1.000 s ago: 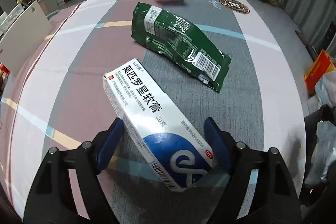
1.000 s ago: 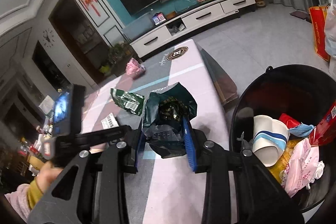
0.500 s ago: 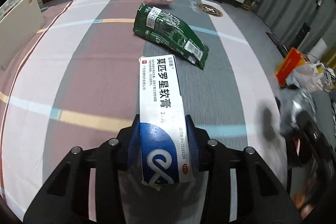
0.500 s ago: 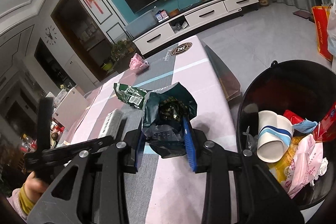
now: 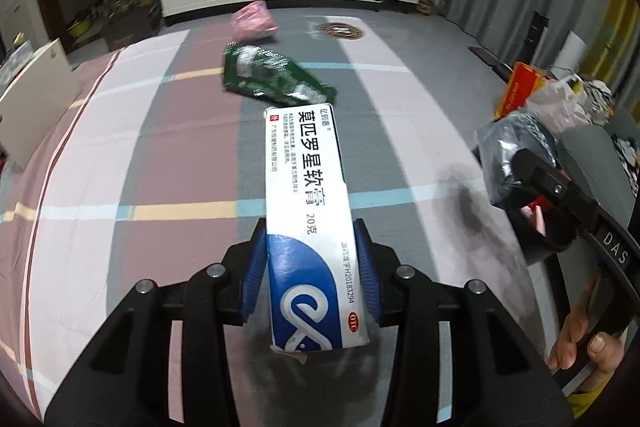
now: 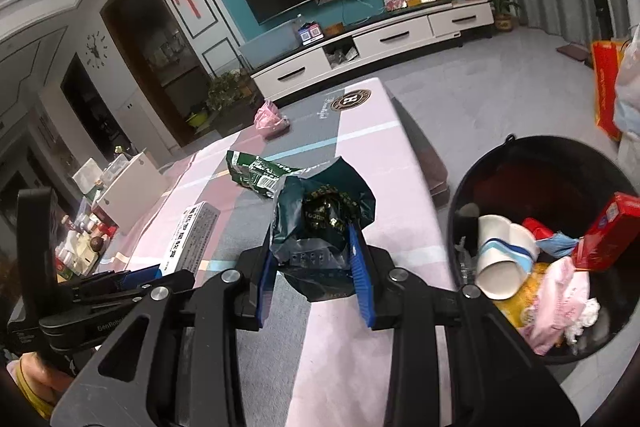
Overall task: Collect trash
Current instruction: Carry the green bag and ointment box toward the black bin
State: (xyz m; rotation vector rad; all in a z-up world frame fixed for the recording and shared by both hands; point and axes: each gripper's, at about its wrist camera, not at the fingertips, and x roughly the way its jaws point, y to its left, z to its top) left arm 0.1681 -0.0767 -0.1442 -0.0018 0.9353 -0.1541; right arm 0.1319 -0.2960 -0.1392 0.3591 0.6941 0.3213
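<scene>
Your left claw (image 5: 310,269) clamped on white-blue ointment box (image 5: 308,211), box jutting forward past pads, lifted off desk (image 5: 120,155). Green snack wrapper (image 5: 272,83) beyond box tip, pink bag (image 5: 254,23) farther ahead. Your right claw (image 6: 314,275) pinching dark teal bag (image 6: 320,227); black bin (image 6: 560,195) right of it, already holding trash.

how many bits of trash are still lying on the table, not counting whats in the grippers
2. A green wrapper lies flat mid-table, and a pink bag sits at the far end, towards the TV cabinet. Parts of the table lie outside both views, so more could be hidden.
</scene>
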